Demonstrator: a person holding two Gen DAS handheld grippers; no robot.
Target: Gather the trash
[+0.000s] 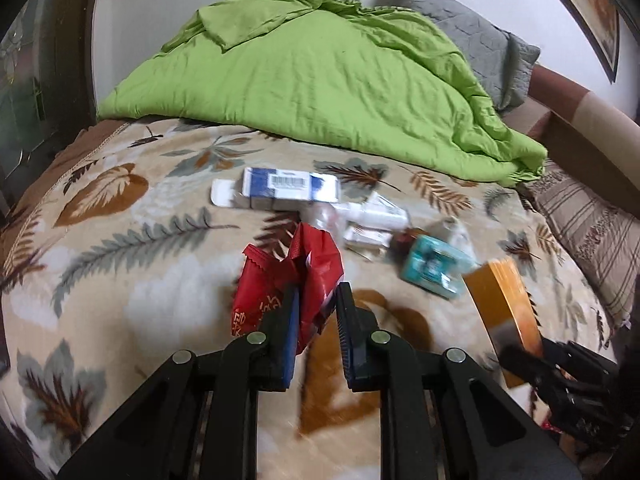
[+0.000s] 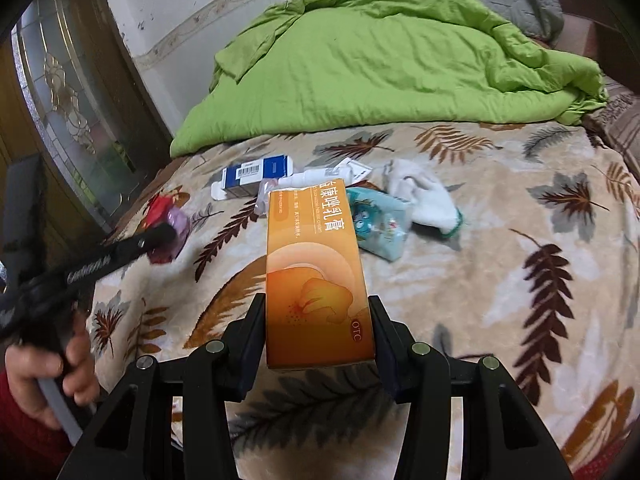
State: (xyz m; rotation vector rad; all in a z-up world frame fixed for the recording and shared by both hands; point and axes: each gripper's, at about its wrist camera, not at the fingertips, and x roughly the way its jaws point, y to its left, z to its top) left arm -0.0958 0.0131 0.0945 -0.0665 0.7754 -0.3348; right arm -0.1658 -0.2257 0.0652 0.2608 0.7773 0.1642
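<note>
Red wrapper (image 1: 298,276) (crumpled) in left gripper (image 1: 316,300).

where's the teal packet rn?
The teal packet lies on the leaf-print blanket, mid-frame in both views, just right of the orange box in the right gripper, touching the white cloth.

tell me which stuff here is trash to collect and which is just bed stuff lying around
Trash for the job:
red wrapper, in left gripper
orange box, in right gripper
blue-white box
teal packet

Just lying about:
green quilt
leaf-print blanket
striped pillow
</note>
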